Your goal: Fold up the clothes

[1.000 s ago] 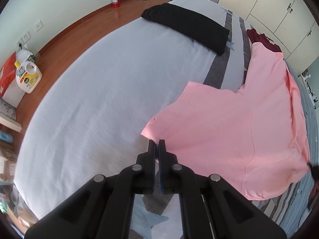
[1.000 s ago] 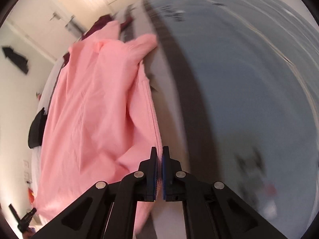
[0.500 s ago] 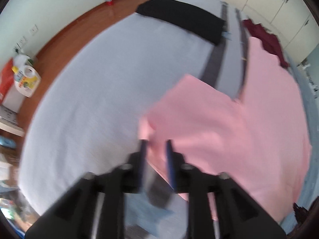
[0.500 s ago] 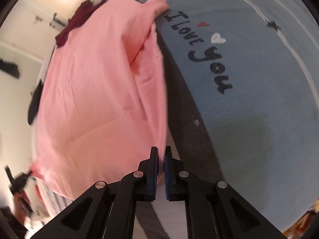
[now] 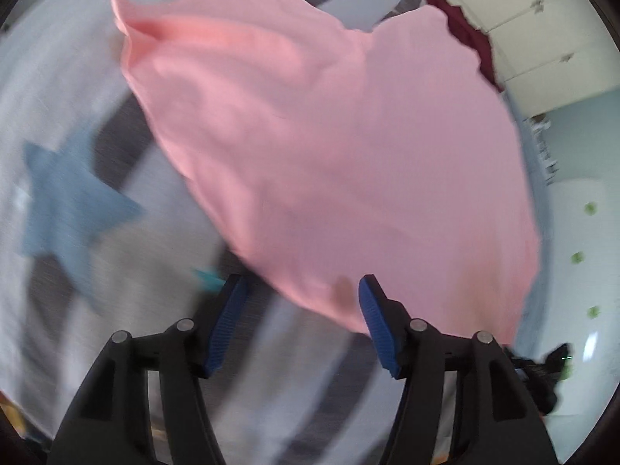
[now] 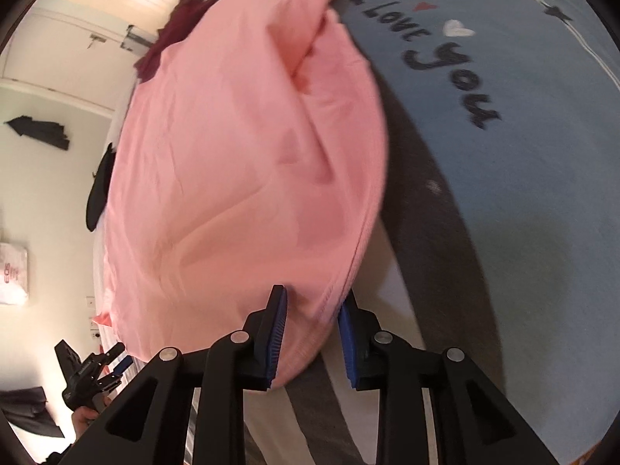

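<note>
Pink shirt (image 5: 348,147): a big, soft, plain pink top. It lies spread out on the bed and takes up most of both views. It looks a bit blurry in the left view.
Shirt shape: one sleeve (image 5: 128,15) sticks out at the far left in the left view. In the right view the cloth has long soft folds and looks doubled over along its right side.
Shirt edge: a stitched hem (image 6: 348,271) runs down the right side to the near corner.
Left gripper (image 5: 298,317): its blue pads are wide apart. They have just been opening. The near edge of the shirt lies between the fingers, but the pads do not press on it. It has let go.
Right gripper (image 6: 312,333): its pads are a little apart and have just been opening. The near corner of the shirt sits between them. The pads do not squeeze it.
Bed cover (image 6: 523,201): blue with dark stripes and the words "I Love You" (image 6: 426,46) beside the shirt. In the left view it is pale with a blue star (image 5: 66,209).
Dark red cloth (image 5: 465,27): lies past the far end of the shirt.
Cupboards (image 5: 523,11): pale doors behind the bed.
</note>
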A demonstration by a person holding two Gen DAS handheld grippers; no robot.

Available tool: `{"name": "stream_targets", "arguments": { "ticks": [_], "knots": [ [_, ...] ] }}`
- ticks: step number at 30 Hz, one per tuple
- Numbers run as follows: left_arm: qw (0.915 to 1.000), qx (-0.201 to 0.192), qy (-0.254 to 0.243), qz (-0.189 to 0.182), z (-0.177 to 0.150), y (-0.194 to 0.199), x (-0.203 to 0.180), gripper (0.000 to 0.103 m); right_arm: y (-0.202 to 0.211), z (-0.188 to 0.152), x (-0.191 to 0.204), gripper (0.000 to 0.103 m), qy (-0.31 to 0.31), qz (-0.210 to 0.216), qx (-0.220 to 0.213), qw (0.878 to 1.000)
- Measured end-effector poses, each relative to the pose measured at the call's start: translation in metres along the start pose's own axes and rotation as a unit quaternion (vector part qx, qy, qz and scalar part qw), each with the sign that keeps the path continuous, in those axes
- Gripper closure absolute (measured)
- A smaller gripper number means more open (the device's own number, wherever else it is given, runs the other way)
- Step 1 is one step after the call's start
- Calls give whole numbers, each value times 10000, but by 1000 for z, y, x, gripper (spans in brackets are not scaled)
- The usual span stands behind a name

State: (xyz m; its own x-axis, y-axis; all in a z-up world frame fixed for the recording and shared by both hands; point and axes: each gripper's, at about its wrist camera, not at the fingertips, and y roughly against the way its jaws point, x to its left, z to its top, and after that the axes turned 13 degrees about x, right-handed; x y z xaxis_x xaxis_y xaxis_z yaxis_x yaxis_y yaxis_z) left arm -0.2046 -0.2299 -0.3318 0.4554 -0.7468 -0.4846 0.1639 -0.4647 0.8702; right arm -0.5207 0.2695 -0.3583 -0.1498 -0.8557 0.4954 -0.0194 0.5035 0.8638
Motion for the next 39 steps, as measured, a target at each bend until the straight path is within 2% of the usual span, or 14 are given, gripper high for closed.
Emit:
{"name": "stream_targets", "arguments": {
  "ticks": [3, 7, 11, 13, 14, 15, 17, 22, 26, 29, 30, 32, 33, 39],
  "knots": [
    [9997, 69, -204, -130, -7, -14, -19, 46, -7, 13, -2, 79, -53, 66, -17, 10000],
    [9988, 73, -117, -467, -18, -30, -33, 46, 0, 8, -20, 79, -150, 278, 25, 9995],
    [9979, 22, -92, -647, -25, -40, -44, 45, 29, -57, -53, 77, 88, 464, 187, 9987],
    [9967, -17, -59, -808, -25, -41, -46, 45, 29, -67, -51, 77, 244, 602, 322, 9974],
    [9961, -23, -97, -875, -25, -41, -49, 49, 29, -69, -47, 77, 330, 654, 375, 9966],
    [9955, -14, -199, -928, -24, -39, -54, 69, 28, -71, -43, 78, 417, 693, 417, 9959],
    [9943, -104, -393, -989, -21, -30, -69, 79, 28, -76, -35, 80, 592, 772, 500, 9940],
    [9881, -562, -654, -1273, 14, -1, -105, 78, 37, -51, -7, 80, 660, 1050, 181, 9921],
    [9884, -639, -856, -1083, 57, -12, -132, 78, 39, -21, -6, 80, 535, 1091, -81, 9926],
    [9908, -537, -797, -953, 86, -24, -129, 71, 34, 3, -6, 80, 409, 989, -152, 9941],
    [9918, -475, -718, -939, 90, -27, -123, 62, 32, 4, -16, 80, 316, 974, -89, 9947],
    [9933, -397, -521, -951, 88, -26, -111, 49, 42, -10, -42, 78, 210, 1025, 14, 9945],
    [9933, -409, -444, -981, 85, -24, -107, 47, 48, -17, -53, 78, 190, 1022, 63, 9946],
    [9935, -317, -359, -1034, 54, -33, -97, 46, 51, -35, -54, 78, 301, 1162, 188, 9926]
  ]
}}
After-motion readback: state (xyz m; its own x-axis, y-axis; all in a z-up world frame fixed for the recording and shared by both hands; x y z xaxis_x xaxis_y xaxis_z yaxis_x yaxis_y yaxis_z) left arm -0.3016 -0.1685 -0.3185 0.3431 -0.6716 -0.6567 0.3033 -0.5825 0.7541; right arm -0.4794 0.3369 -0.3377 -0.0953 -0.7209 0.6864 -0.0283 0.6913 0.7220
